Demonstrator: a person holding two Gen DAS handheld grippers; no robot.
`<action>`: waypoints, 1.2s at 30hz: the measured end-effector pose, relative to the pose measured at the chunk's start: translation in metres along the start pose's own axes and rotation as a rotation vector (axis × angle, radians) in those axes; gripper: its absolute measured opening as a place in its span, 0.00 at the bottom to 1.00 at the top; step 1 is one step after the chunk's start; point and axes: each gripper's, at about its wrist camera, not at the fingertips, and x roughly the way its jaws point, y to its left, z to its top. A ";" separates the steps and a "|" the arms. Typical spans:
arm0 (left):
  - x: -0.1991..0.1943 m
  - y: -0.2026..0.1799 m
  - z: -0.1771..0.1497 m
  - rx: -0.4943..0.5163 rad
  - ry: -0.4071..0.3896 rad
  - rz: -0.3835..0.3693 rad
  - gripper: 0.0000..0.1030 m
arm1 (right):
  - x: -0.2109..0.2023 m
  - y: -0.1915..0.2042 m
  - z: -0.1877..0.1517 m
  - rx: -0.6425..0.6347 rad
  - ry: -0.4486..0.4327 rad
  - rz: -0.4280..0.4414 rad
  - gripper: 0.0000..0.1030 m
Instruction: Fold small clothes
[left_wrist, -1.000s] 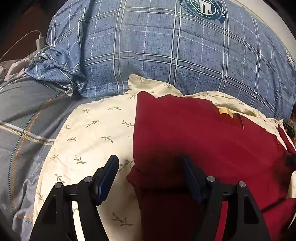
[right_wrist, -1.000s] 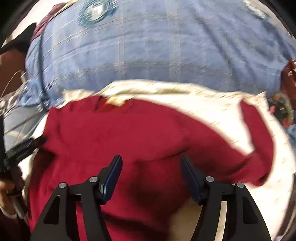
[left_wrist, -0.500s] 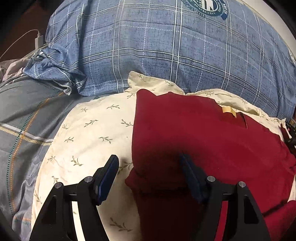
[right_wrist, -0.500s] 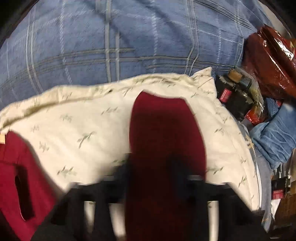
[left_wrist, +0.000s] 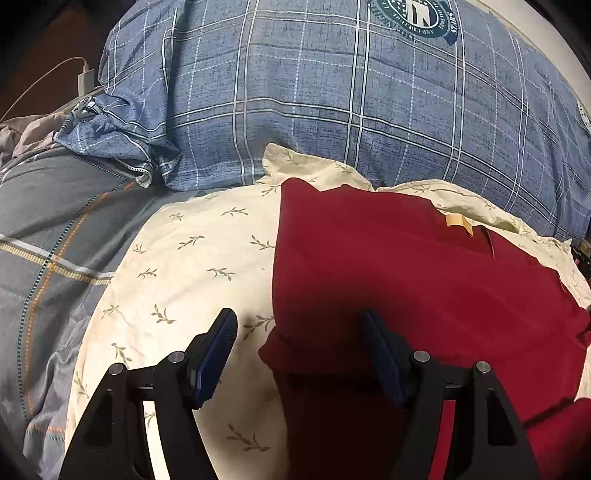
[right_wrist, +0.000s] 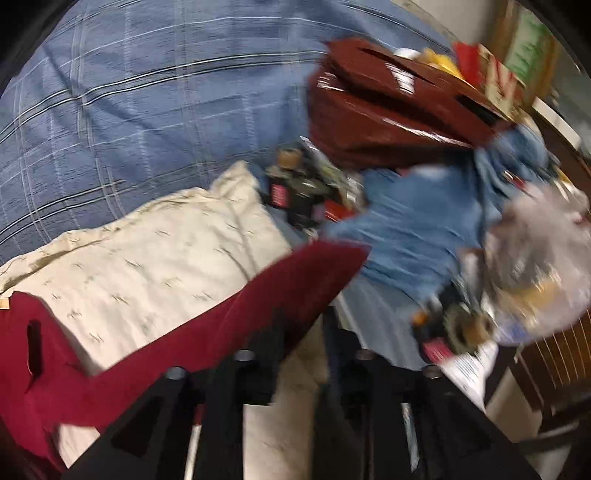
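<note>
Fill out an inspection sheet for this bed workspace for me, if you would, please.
Surface: cream leaf-print cloth on bed, blue plaid duvet behind.
Job's things: dark red garment flat on the cloth, one sleeve stretched sideways.
Clutter: small bottles, blue denim garment, glossy dark red bag, beside the cloth.
Grippers: left gripper open, fingers astride the garment's edge; right gripper blurred, fingers have just been opening at the sleeve, grip unclear.
Cables: white charger cable, far left.
Surroundings: grey plaid sheet; wooden furniture.
</note>
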 end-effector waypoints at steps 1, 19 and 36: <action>-0.001 0.000 0.000 -0.001 -0.001 0.000 0.67 | -0.006 -0.003 -0.003 0.008 -0.013 0.015 0.35; 0.005 0.003 0.005 -0.018 0.004 0.003 0.67 | 0.086 0.080 -0.008 0.061 0.306 0.248 0.57; -0.024 0.012 0.000 -0.065 -0.083 -0.019 0.67 | -0.135 0.182 0.015 -0.222 -0.106 0.833 0.09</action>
